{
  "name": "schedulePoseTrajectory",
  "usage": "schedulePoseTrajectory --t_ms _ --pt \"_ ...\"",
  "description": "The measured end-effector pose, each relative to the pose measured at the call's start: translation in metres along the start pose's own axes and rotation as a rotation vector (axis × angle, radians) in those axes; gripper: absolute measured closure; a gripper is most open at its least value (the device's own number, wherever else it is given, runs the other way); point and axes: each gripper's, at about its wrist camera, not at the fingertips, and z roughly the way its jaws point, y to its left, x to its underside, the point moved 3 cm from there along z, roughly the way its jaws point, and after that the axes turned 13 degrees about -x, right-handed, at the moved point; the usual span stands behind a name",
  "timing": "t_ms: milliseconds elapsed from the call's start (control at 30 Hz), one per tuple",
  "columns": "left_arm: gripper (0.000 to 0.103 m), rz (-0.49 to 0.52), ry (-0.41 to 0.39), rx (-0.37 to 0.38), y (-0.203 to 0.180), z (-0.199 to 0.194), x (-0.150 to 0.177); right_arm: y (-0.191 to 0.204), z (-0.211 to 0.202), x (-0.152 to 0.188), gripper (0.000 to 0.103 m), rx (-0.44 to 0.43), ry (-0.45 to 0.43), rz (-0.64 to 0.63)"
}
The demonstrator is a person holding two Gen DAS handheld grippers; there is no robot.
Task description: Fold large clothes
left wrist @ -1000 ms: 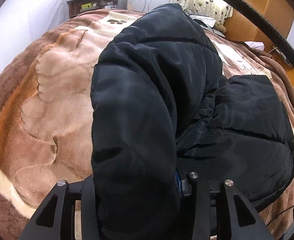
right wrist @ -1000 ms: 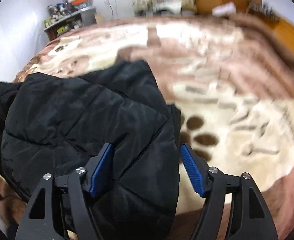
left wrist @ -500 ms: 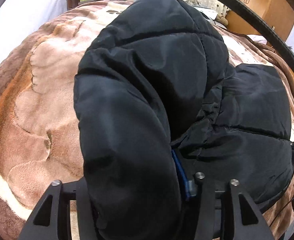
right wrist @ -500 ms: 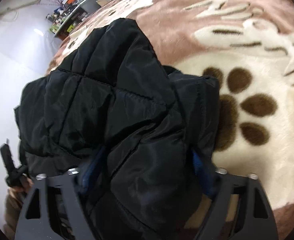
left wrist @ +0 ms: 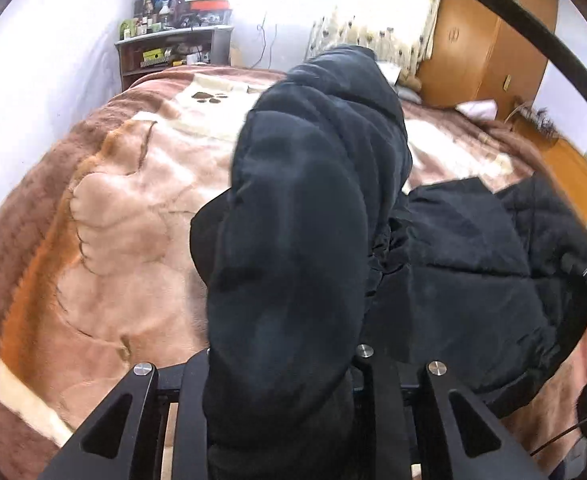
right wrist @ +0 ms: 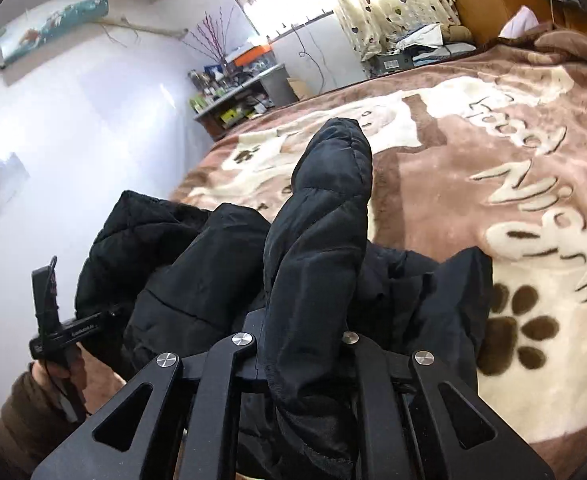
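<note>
A black puffer jacket (left wrist: 465, 272) lies bunched on a brown bed blanket (left wrist: 105, 240). My left gripper (left wrist: 281, 364) is shut on a thick fold of the jacket, which drapes over the jaws and hides the fingertips. My right gripper (right wrist: 305, 344) is shut on another padded fold of the jacket (right wrist: 321, 232), lifted so it stands up over the blanket (right wrist: 473, 152). The rest of the jacket hangs between the two grippers. The other hand and its gripper (right wrist: 53, 320) show at the lower left of the right wrist view.
A shelf with small items (left wrist: 169, 48) stands at the far wall. A wooden wardrobe (left wrist: 481, 40) and curtains (right wrist: 385, 4) are at the back right. Pillows and clutter (right wrist: 425, 46) lie at the bed's far end. A white wall runs along the left.
The right gripper closed on the jacket fold and lifted it, tilting up so the room shows. The left gripper also rose with its fold still held.
</note>
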Motion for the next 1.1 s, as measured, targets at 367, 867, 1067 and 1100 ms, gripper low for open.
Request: schedulePoseTrajectory --t_ms 367,867,1067,1100 --pt "0.053 -0.044 0.111 -0.033 0.019 0.06 0.043 -0.056 0.029 0.05 0.06 0.499 0.161 -0.104" --pt "0.028 -0.045 0.121 -0.071 0.051 0.071 0.039 -0.073 -0.019 0.03 0.035 0.558 0.065 -0.029" --pt "0.028 -0.085 0.011 -0.199 0.083 0.029 0.004 -0.029 -0.051 -0.004 0.035 0.537 -0.052 -0.136" --pt "0.028 -0.102 -0.026 -0.201 0.086 0.02 -0.005 -0.021 -0.051 -0.007 0.034 0.514 -0.062 -0.157"
